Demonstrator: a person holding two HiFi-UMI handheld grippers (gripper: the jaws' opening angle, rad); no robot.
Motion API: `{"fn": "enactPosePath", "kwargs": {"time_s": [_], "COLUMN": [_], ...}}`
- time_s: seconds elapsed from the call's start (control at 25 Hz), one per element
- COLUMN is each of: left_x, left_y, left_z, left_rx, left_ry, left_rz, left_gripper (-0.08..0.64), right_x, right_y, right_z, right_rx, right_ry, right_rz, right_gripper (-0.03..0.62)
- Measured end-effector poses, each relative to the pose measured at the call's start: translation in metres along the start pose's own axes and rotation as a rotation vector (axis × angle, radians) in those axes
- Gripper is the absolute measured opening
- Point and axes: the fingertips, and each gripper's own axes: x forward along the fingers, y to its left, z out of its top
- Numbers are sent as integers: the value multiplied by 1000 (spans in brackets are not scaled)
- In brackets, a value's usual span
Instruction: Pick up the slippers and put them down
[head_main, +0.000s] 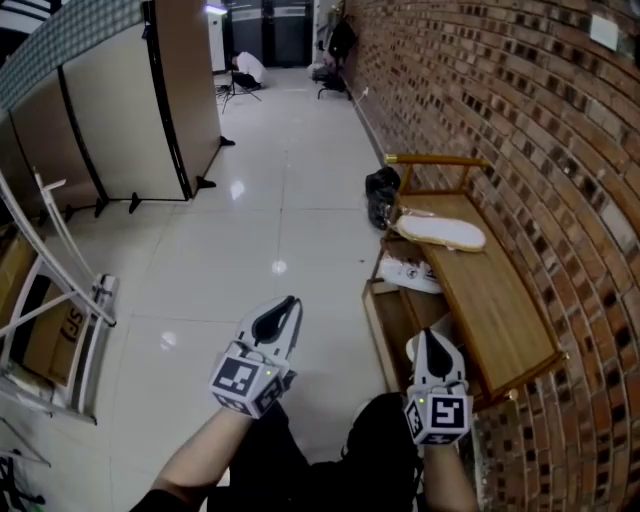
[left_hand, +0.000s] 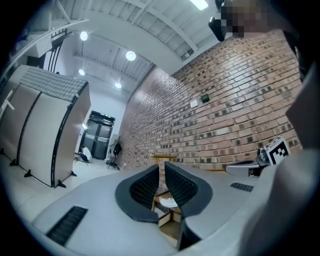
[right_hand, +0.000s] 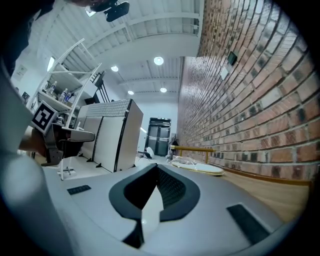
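Left fingers narrow, right fingers closed, empty | slipper ahead on bench

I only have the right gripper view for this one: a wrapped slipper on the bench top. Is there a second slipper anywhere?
Observer: The head view shows a white packet on the lower shelf of the bench, below the board where the slipper lies. It may be the second one.
Operator: Is the other gripper carrying anything?
Observer: No. The left gripper has its jaws barely apart with nothing between them, and it looks toward that shelf.
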Motion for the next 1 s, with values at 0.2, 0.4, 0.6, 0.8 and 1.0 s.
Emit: {"fn": "enactPosePath", "kwargs": {"time_s": [0.2, 0.4, 0.6, 0.8, 1.0], "left_x": [21, 31, 40, 46, 49], "left_y": [-47, -87, -118, -135, -137], "left_z": [4, 13, 19, 9, -13], "left_rx": [24, 4, 9, -19, -41], "left_ry": [-22, -22, -32, -7, 30], "left_rz": [-105, -174, -241, -273, -287], "left_gripper": [41, 41, 41, 42, 41], "right_x": [-35, -64, -87, -95, -88], "right_y": [-33, -49, -62, -66, -64], "right_z": [4, 17, 25, 18, 3], "right_rx": [7, -7, -5, -4, 9], "right_ry": [-16, -39, -65, -54, -25], "right_rz": [-78, -118, -164, -174, -157], "right_gripper": [9, 11, 11, 11, 11]}}
